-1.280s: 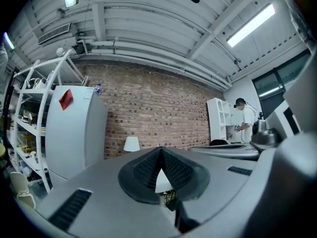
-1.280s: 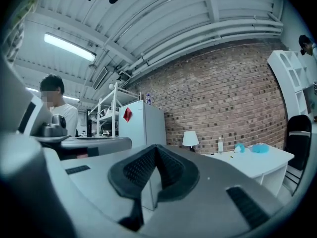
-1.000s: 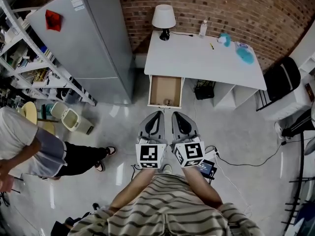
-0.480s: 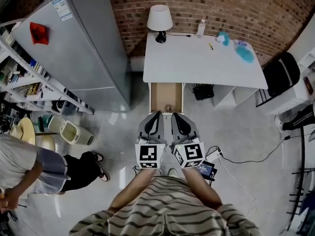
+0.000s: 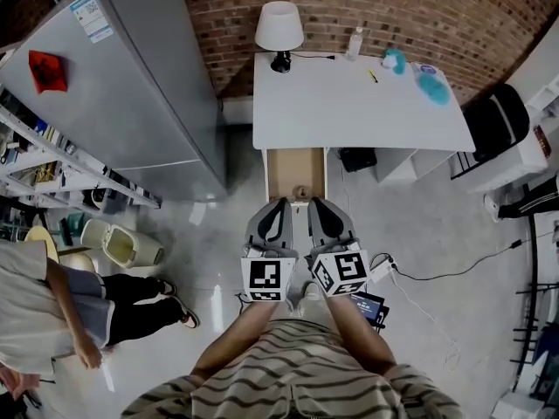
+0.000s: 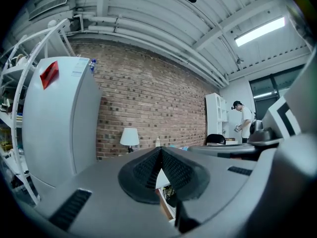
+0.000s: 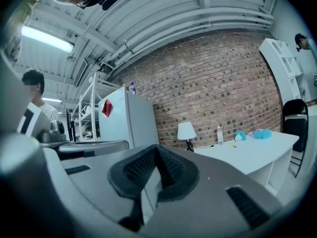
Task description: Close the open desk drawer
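- Nearest me, my left gripper (image 5: 279, 204) and my right gripper (image 5: 316, 204) sat side by side. Both pointed level toward 12 o'clock, with their marker cubes back toward my chest.
- Each gripper's own view showed its jaws pressed together with nothing between the ribbed pads, so both were closed and empty.
- Just beyond the tips, at 12 o'clock, lay the drawer (image 5: 295, 168). It was pulled out from under the 9 o'clock end of the white surface (image 5: 358, 107), its brown inside open to the ceiling.
- A small object (image 5: 300, 191) sat inside, close to the front panel; it was too small for me to name.
- The drawer's long axis ran along the 6-to-12 line, the same line my jaws pointed along. I judged the closing move to be a straight push toward 12.
- In the head view the left tips stood before the left half of the front panel and the right tips before the right half. Neither hand was clearly nearer, and I could not tell whether either touched the panel.
- I judged that pressing with both blunt ends together would keep the drawer from skewing.
- Farther off, on the surface, a lamp (image 5: 279, 29) stood at 11 o'clock and a bottle (image 5: 355, 42) at 1, both against the brick wall (image 5: 419, 7).
- A grey fridge (image 5: 131, 85) stood at 10 o'clock and a person (image 5: 52, 312) at 8, both well apart from the drawer.
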A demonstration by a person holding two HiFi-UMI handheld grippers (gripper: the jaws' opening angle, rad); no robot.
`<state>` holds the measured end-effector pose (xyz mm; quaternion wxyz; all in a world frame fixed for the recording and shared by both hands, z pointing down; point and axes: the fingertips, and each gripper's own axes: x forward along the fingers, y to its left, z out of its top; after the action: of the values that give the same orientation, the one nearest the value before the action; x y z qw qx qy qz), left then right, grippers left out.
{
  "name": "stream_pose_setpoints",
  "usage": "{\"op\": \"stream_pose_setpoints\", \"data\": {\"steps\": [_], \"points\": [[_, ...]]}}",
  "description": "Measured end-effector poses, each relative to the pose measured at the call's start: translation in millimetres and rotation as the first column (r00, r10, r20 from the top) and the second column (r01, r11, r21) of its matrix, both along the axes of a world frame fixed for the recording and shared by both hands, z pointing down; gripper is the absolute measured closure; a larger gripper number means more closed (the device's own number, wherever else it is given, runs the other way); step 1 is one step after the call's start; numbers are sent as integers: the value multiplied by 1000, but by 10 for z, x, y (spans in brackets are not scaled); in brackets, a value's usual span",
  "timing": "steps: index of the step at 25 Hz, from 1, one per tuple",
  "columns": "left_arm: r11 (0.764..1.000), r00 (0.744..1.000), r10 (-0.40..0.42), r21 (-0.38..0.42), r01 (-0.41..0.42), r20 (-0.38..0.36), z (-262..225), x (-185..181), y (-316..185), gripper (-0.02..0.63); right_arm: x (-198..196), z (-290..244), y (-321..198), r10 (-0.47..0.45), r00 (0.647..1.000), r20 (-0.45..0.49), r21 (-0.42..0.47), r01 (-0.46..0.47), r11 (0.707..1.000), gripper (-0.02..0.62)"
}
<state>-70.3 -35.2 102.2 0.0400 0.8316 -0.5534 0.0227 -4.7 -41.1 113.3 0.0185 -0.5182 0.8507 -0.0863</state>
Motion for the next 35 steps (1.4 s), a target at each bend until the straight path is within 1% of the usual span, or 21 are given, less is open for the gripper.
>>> {"op": "stream_pose_setpoints", "data": {"steps": [5,9,14,21,24,27,29,33,34,35], "points": [[1000,1000,-23,-20,23,-5,116,-12,-122,600,-15,224,-142,-33,997,68,-60,37,997,584],[1000,1000,-22,-20,23,13,202,38,-199,600,4,420,-236,-43,994,105,-97,53,994,584],[998,999,-41,-39,42,28,413,75,-280,600,92,741,-426,-1,988,156,-145,24,989,584],[995,998,-67,-73,69,18,807,124,-485,600,257,1219,-737,89,972,217,-186,-48,981,584],[994,997,-77,-74,78,21,968,128,-581,600,309,1503,-858,123,949,292,-219,-59,974,584],[993,996,-84,-80,86,17,1139,124,-652,600,323,1805,-926,139,933,332,-241,-59,969,584],[992,995,-95,-87,96,17,1272,108,-705,600,335,2052,-969,170,904,391,-281,-59,958,584],[987,993,-116,-112,116,7,1532,157,-748,600,408,2528,-966,230,847,479,-354,-53,934,584],[986,993,-119,-116,118,-2,1583,171,-754,600,423,2616,-962,242,827,508,-367,-47,929,584],[985,992,-123,-120,121,-12,1632,174,-756,600,426,2698,-959,255,797,547,-381,-33,924,584]]}}
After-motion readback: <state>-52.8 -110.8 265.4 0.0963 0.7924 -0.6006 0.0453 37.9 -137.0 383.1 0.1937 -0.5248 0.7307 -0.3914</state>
